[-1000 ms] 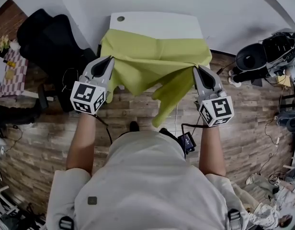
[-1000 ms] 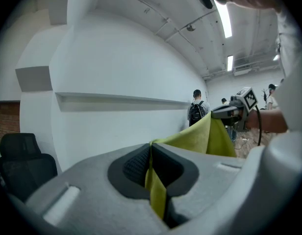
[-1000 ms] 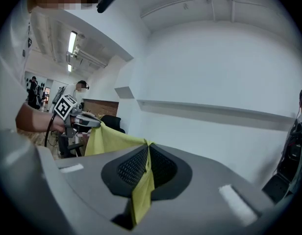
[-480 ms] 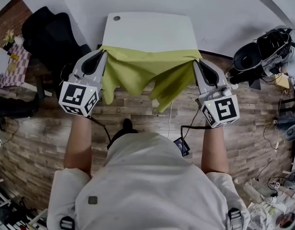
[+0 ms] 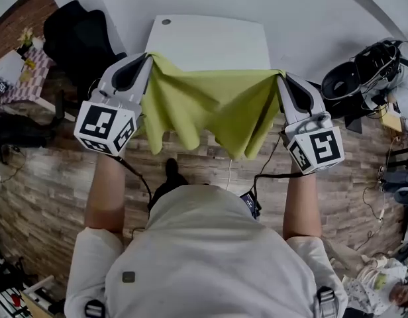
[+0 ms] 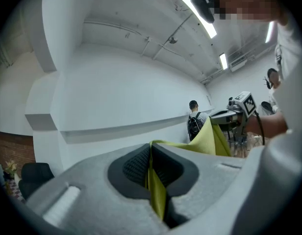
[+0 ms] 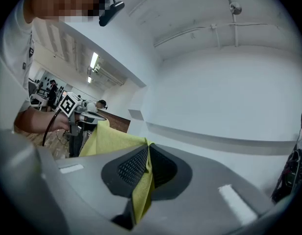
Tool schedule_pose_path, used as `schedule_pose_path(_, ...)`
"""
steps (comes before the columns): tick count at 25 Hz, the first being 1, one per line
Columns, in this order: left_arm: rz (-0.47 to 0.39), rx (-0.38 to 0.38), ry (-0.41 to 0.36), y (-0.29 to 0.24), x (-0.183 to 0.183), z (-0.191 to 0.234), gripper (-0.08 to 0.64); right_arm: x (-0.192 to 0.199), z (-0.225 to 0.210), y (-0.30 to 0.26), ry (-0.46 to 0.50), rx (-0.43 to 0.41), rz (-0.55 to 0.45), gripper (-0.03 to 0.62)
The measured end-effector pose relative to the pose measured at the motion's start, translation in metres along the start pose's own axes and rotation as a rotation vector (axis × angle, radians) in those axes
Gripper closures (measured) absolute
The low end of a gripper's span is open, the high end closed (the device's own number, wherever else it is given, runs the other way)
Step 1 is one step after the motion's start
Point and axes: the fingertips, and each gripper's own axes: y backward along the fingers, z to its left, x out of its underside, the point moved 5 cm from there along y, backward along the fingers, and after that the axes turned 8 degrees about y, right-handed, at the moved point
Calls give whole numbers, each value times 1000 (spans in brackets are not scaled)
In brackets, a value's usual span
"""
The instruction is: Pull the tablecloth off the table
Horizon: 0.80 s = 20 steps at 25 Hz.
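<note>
The yellow-green tablecloth [image 5: 210, 108] hangs in the air, stretched between my two grippers in front of the small white table [image 5: 207, 42], whose top is bare. My left gripper [image 5: 150, 57] is shut on the cloth's left corner, and a strip of tablecloth [image 6: 155, 190] shows pinched between its dark pads. My right gripper [image 5: 279, 75] is shut on the right corner, with the tablecloth [image 7: 142, 187] clamped between its pads. The cloth's lower edge droops in folds toward the person's body. Each gripper view looks up at the white wall and ceiling.
A black office chair [image 5: 81, 35] stands left of the table. A black machine with cables [image 5: 363, 75] sits on the wooden floor [image 5: 45, 184] at the right. A cable and a small black box [image 5: 250, 203] lie at the person's feet. People stand in the background of the gripper views.
Both grippers have pulled back and lifted with the cloth. It has slid fully off the table and now hangs between them; the tabletop is uncovered.
</note>
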Motion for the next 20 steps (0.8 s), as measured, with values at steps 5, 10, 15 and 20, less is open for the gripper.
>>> schedule_pose_path(5,-19,-5,-6,10,-15,-19,552,-8,3,14,-7,-12,-22,575)
schedule_pose_path(10,-17,1,-2,11,-15,-35,552,-5,1,23,-25,-16,-28,575)
schedule_pose_path(15,-22,8,12,12,-16,-41,552,-2,-1,28,-35,-20,-28,575)
schedule_pose_path(20,-22,22,14,11,-17,-42,552,-1,0,26,-41,-25,-23,575)
